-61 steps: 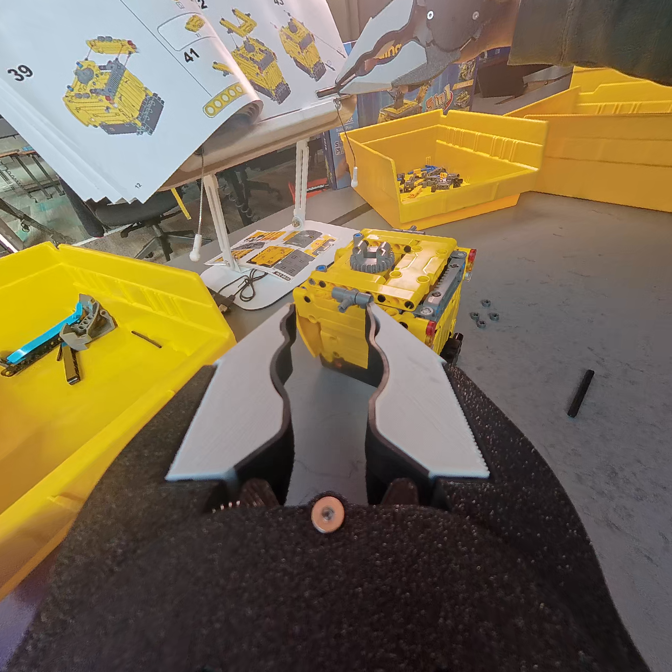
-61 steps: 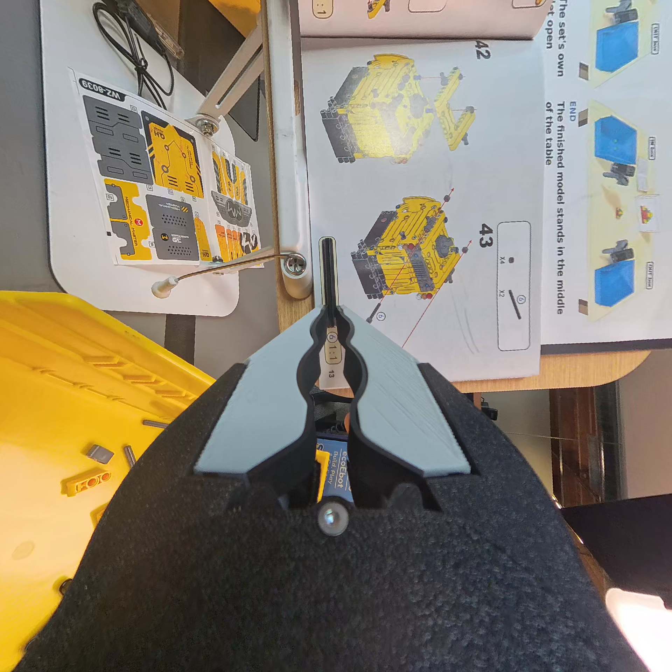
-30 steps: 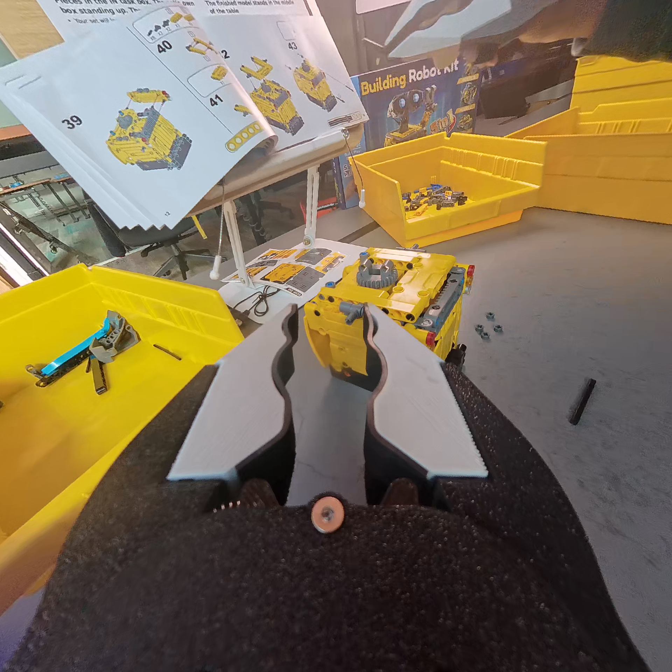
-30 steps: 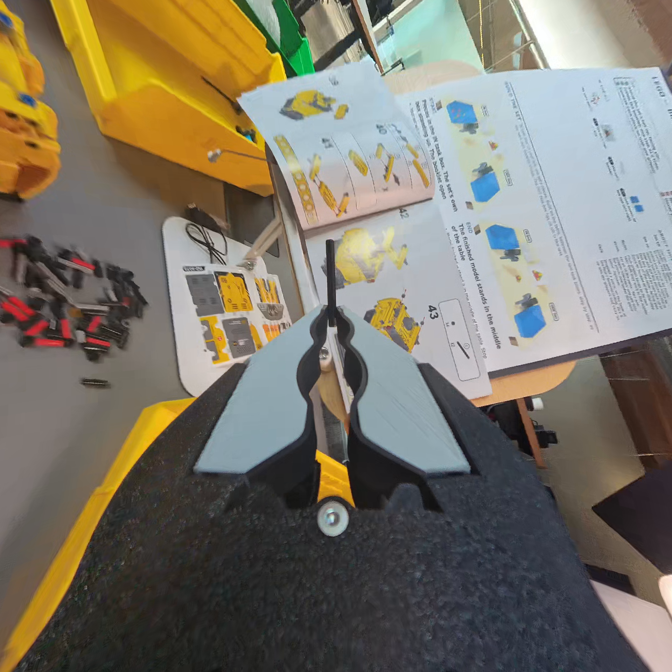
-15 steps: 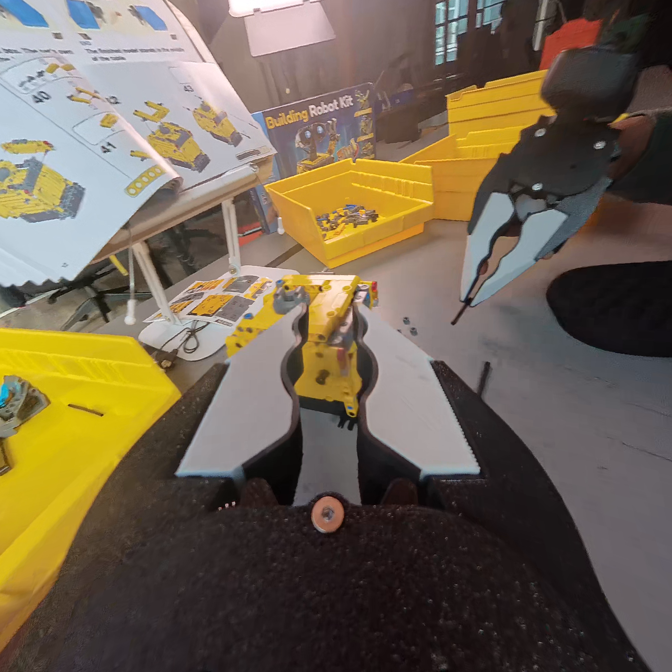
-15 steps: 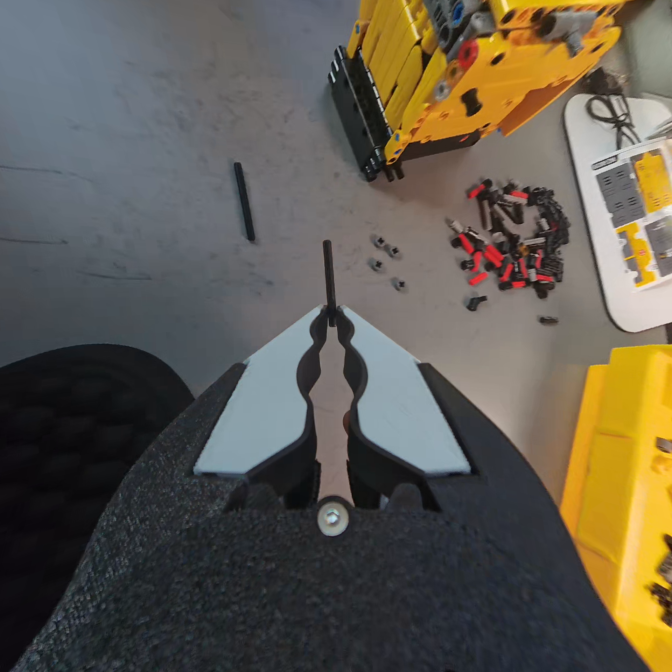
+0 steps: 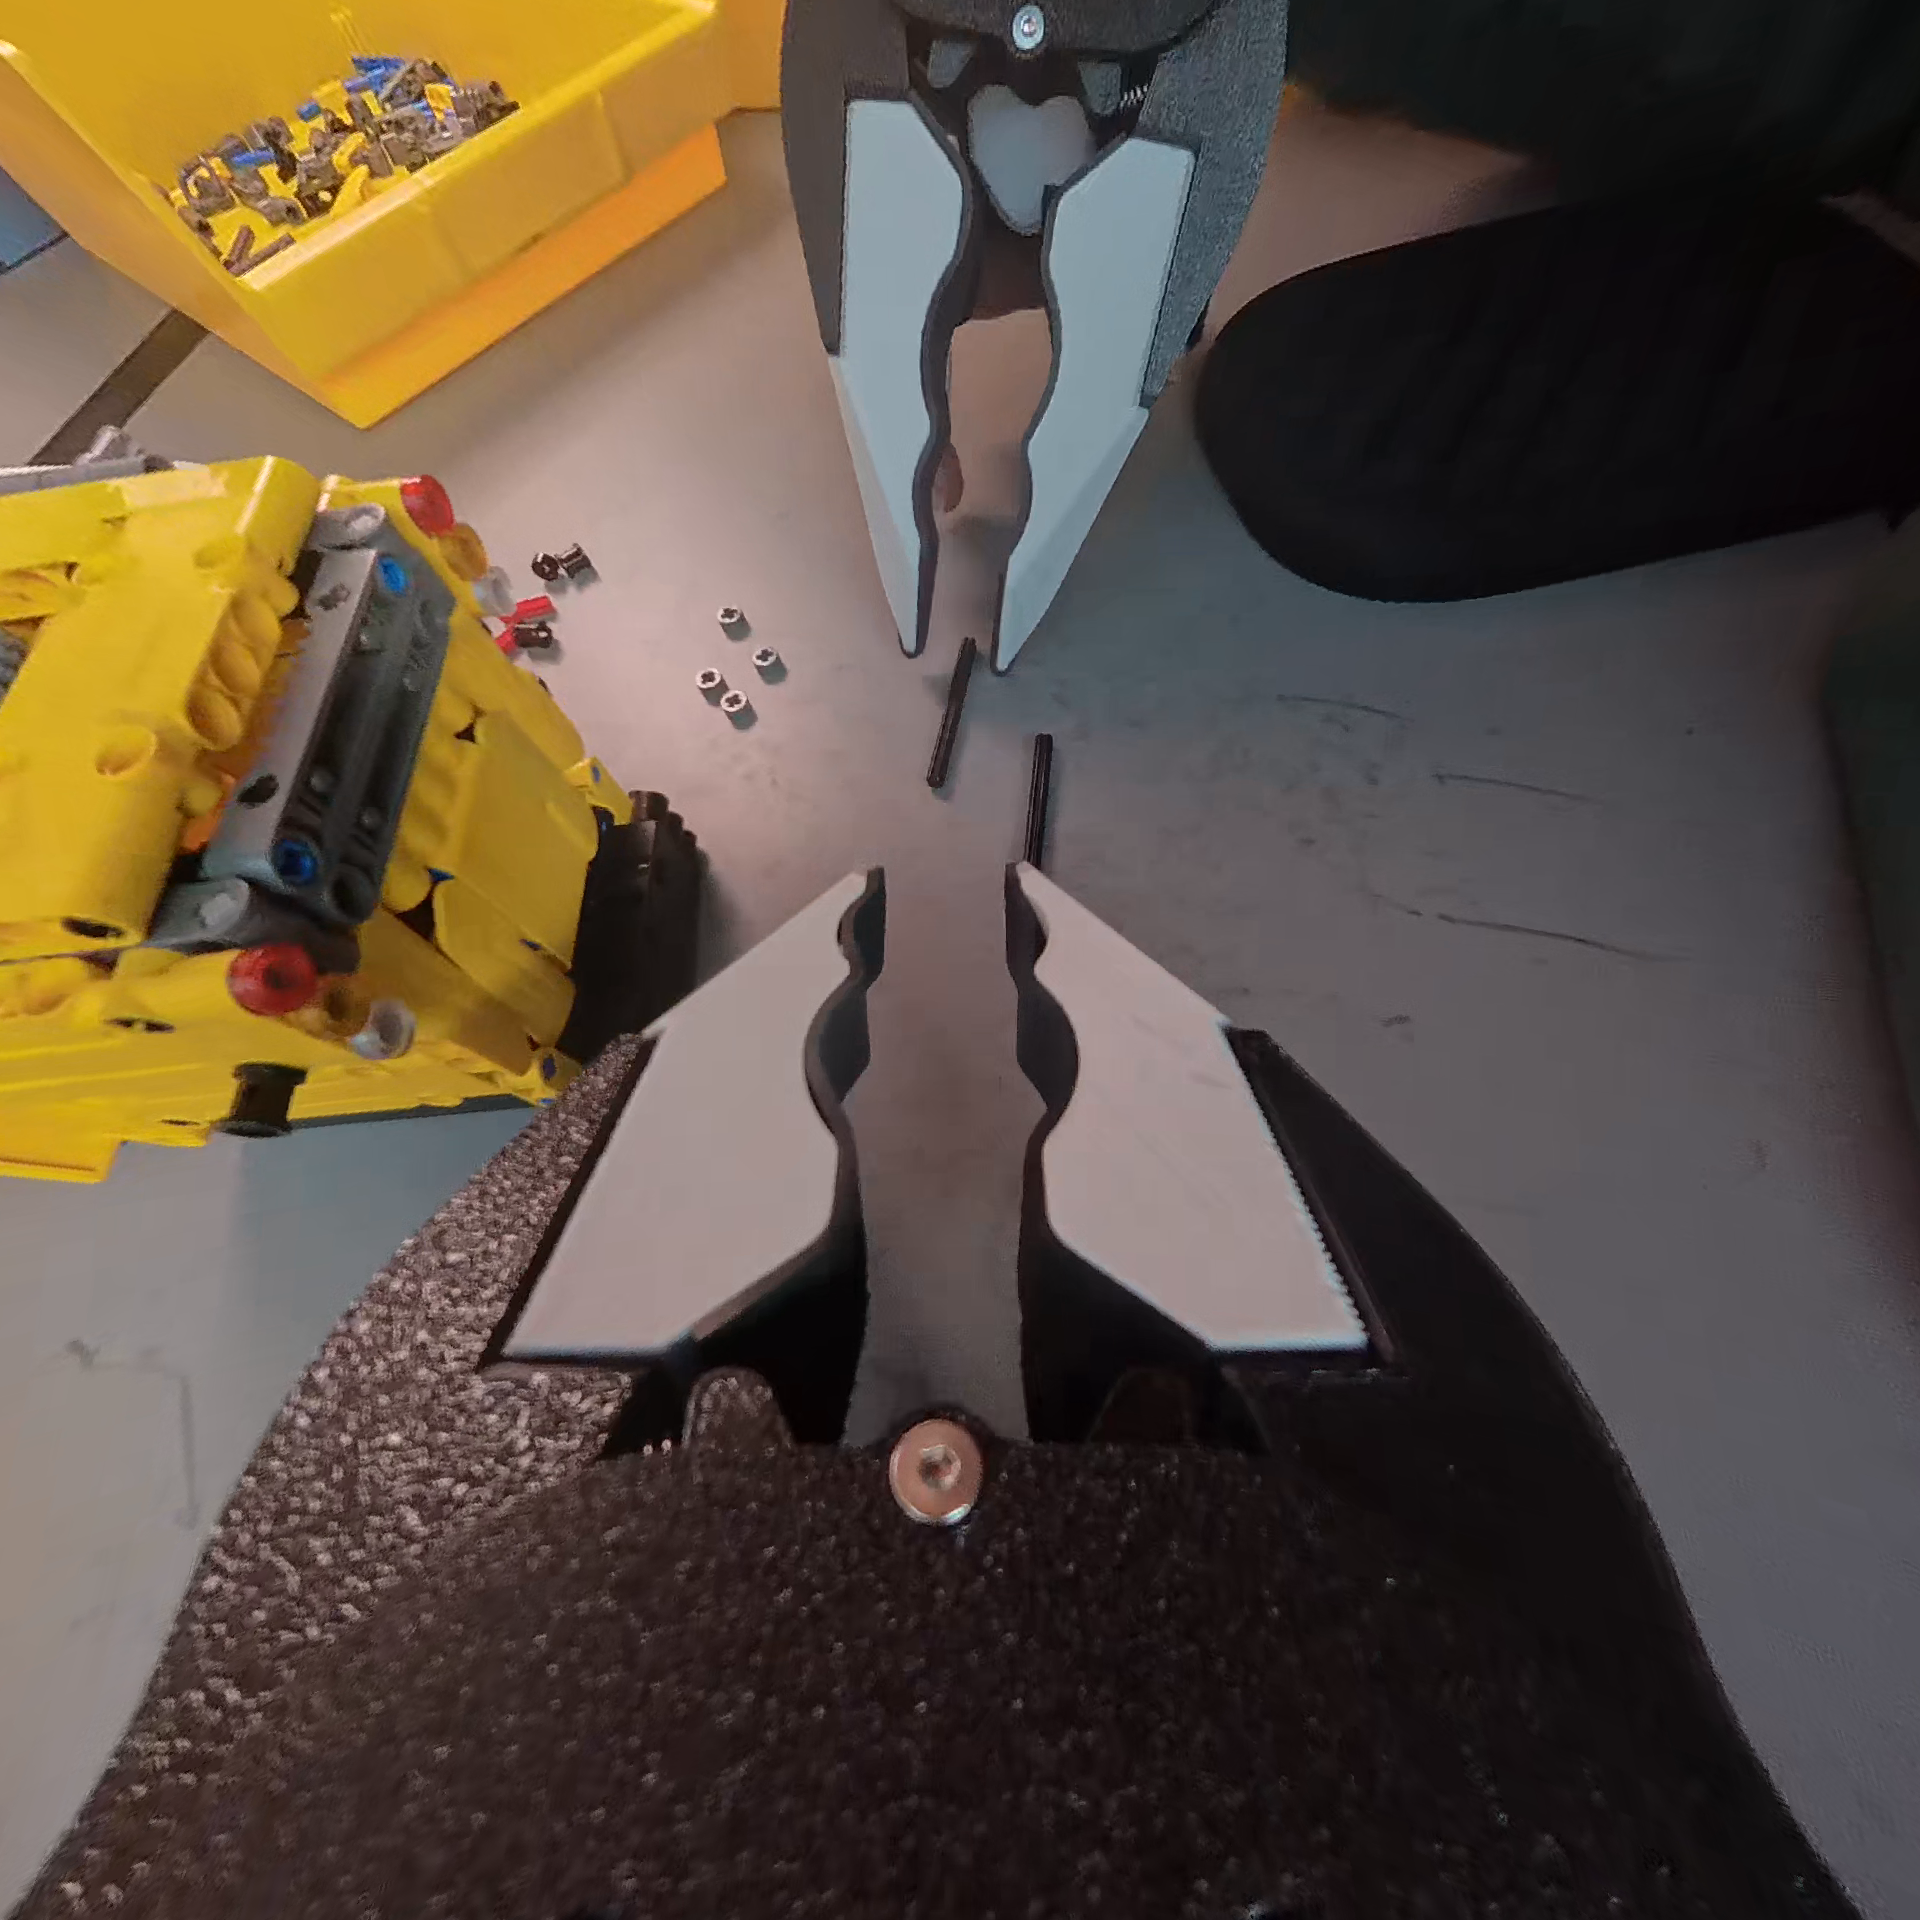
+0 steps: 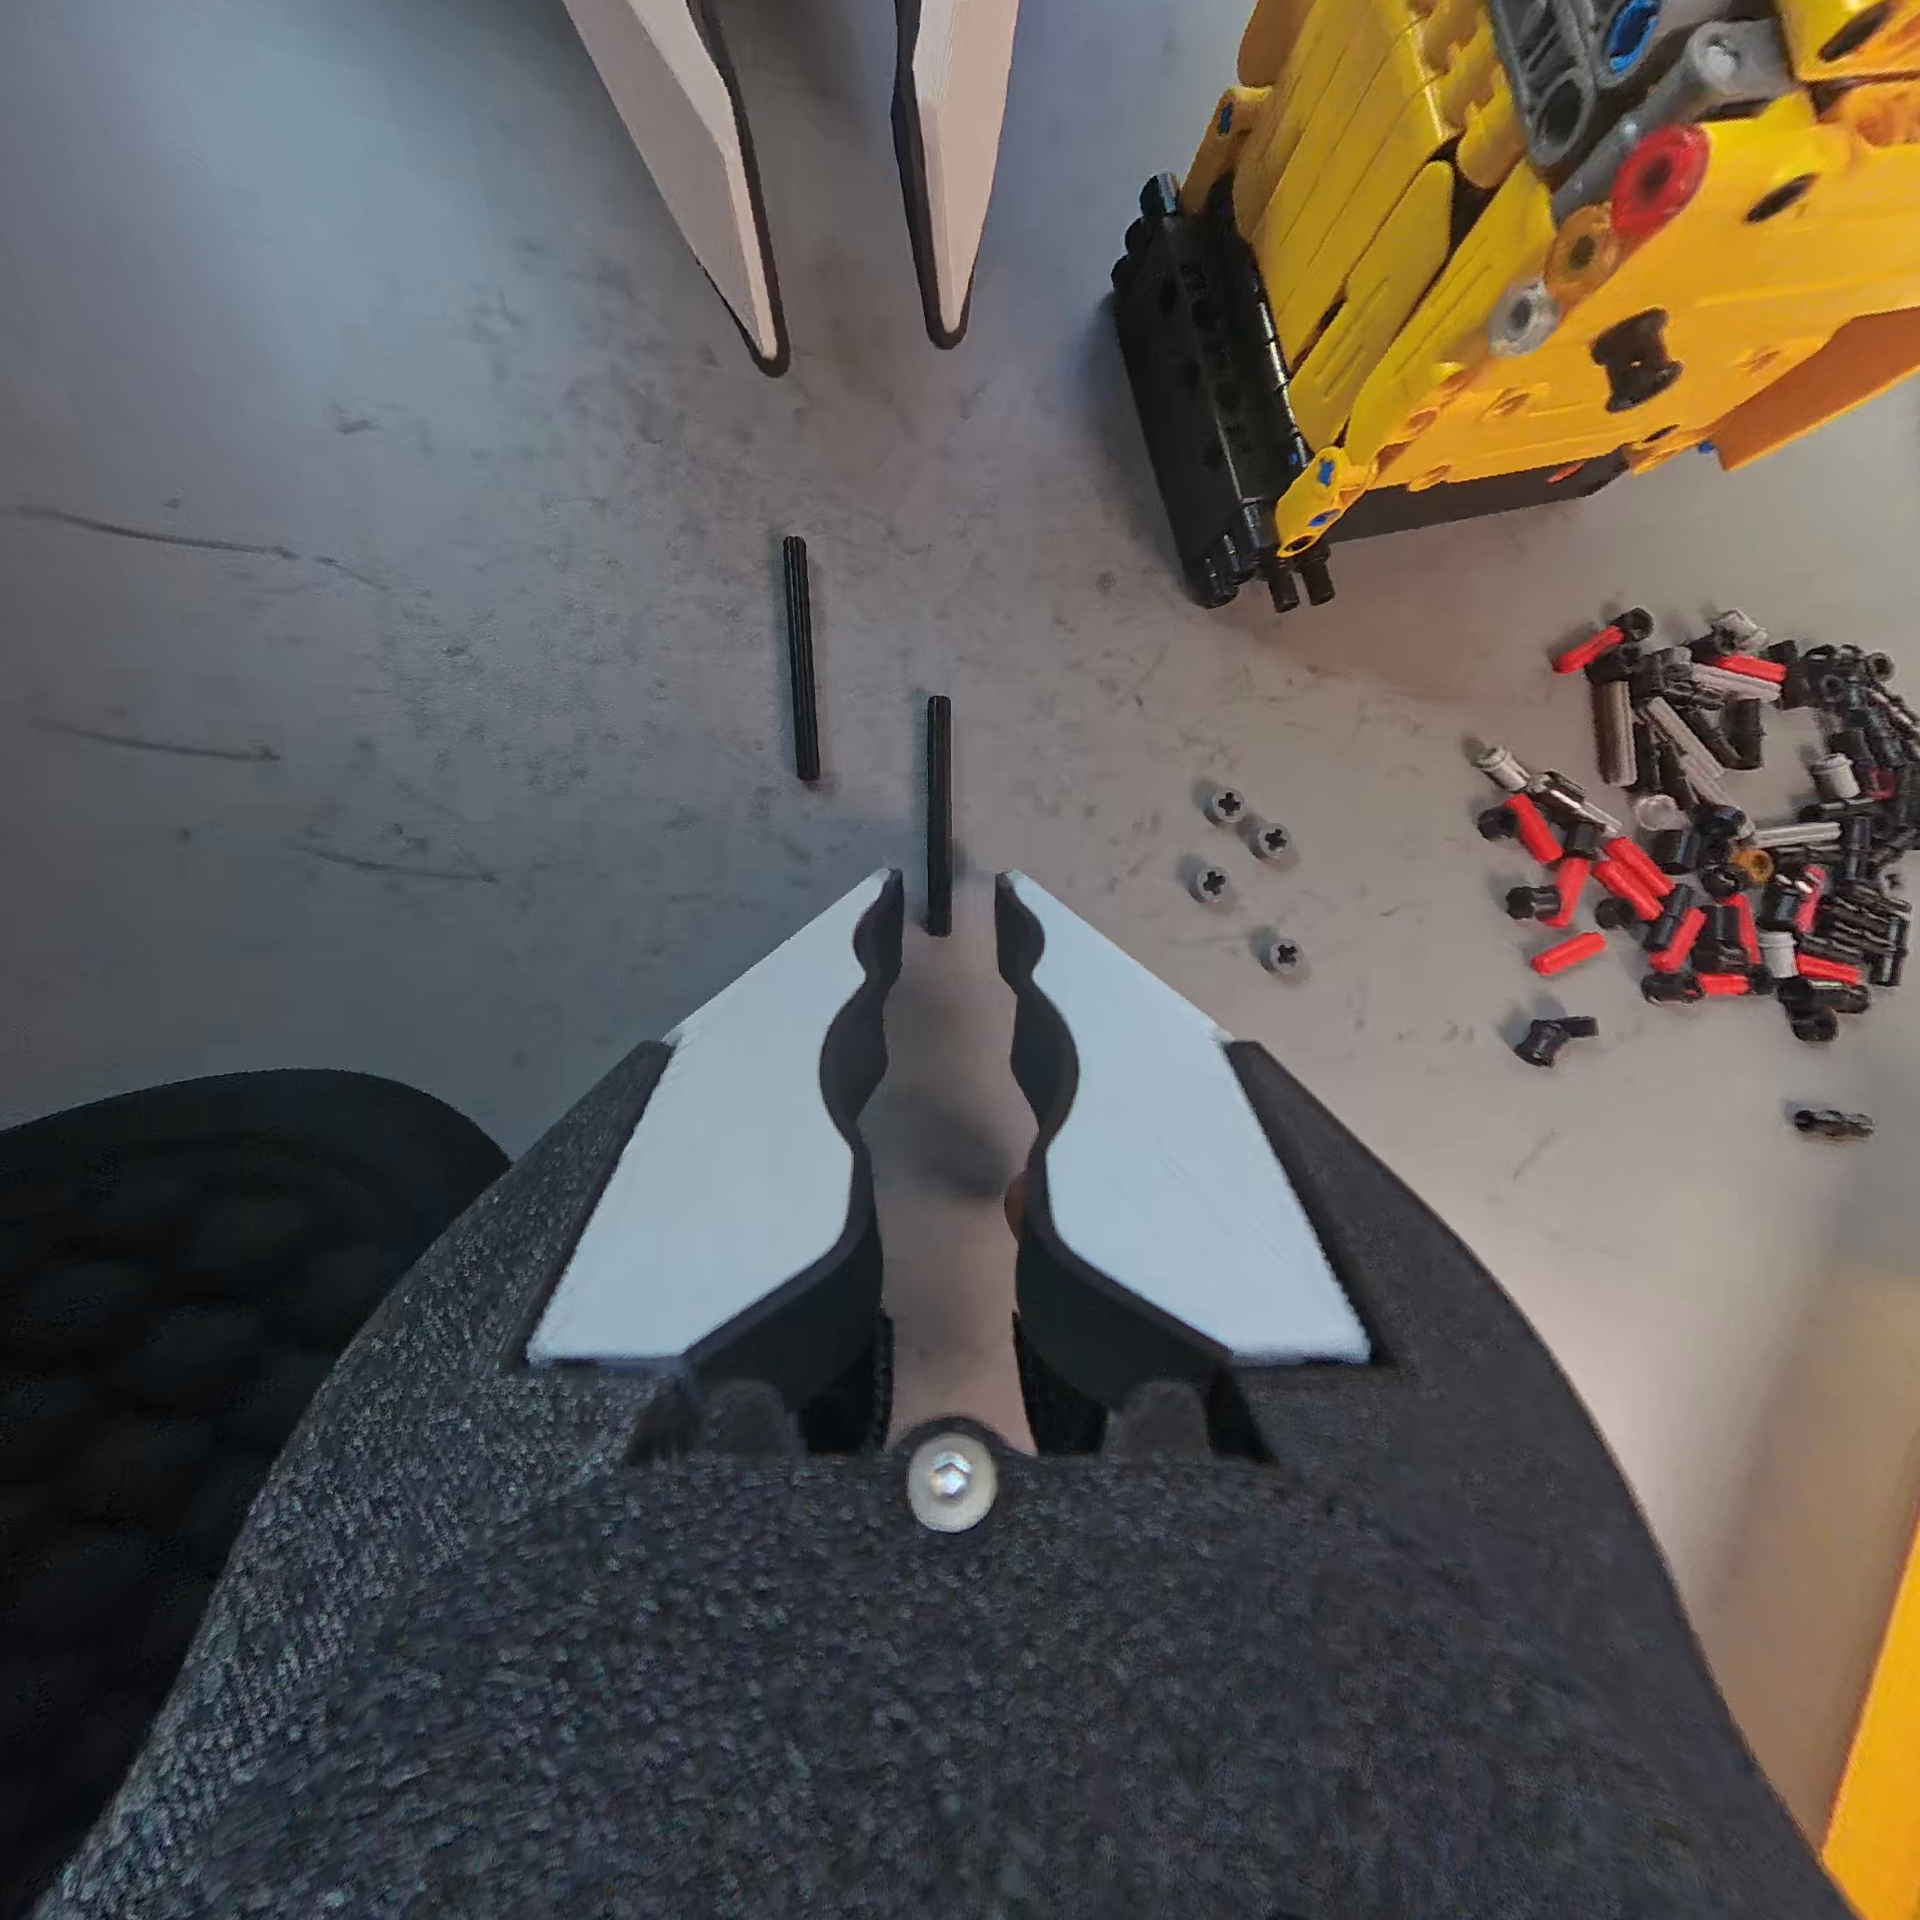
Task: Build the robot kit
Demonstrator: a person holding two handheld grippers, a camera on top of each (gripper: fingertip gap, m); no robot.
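Two thin black axles lie on the grey table. One axle (image 8: 938, 816) has its near end between the tips of my right gripper (image 8: 945, 881), which is open and empty; in the left wrist view this axle (image 7: 956, 712) lies just past the right gripper (image 7: 956, 657). The other axle (image 8: 800, 660) lies beside it, just past the right fingertip of my left gripper (image 7: 945, 873) in the left wrist view (image 7: 1039, 800). My left gripper is open and empty and faces the right one (image 8: 860, 348). A yellow brick vehicle model (image 7: 260, 790) stands to the left gripper's left.
Several small grey bushes (image 8: 1236, 862) and a pile of red and black pins (image 8: 1714, 821) lie near the model (image 8: 1507, 260). A yellow bin of parts (image 7: 416, 208) stands behind it. A dark padded shape (image 7: 1558, 395) lies beside the right gripper. A yellow bin edge (image 8: 1881, 1662) shows at lower right. About 9 cm separates my left fingertips from my right.
My right gripper came down from the instruction booklet to the table with an axle and opened, leaving it lying there. My left gripper left the yellow model and swung right over the axles.
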